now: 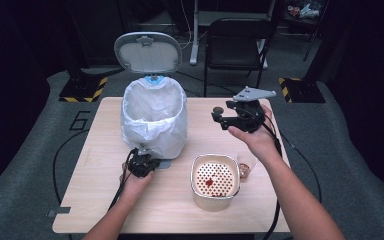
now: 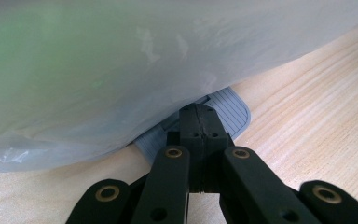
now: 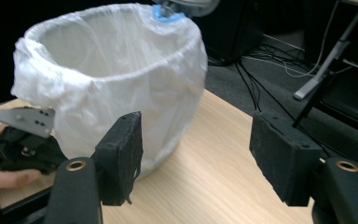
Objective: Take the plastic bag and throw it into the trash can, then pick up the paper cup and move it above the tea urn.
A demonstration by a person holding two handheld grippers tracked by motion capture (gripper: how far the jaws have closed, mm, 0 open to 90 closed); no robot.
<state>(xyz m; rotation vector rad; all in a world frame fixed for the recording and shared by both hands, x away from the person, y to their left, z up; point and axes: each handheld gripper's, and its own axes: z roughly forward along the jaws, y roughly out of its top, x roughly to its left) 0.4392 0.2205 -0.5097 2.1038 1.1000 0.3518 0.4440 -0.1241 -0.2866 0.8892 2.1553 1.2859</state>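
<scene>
Bin (image 1: 153, 120) (white-bagged, lid up) looks empty; left gripper (image 2: 198, 122) fingers together, right gripper (image 3: 196, 158) fingers apart.

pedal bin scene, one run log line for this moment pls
left claw: shut, pressing grey ribbed pedal | right claw: open, raised, empty | white-bagged pedal bin: lid up

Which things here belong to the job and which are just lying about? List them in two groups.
Likely in the job:
- lined bin with lid up
- pedal under the shut left gripper
- open right gripper, empty
- perforated container

Lying about:
- small cup
- chair behind table
</scene>
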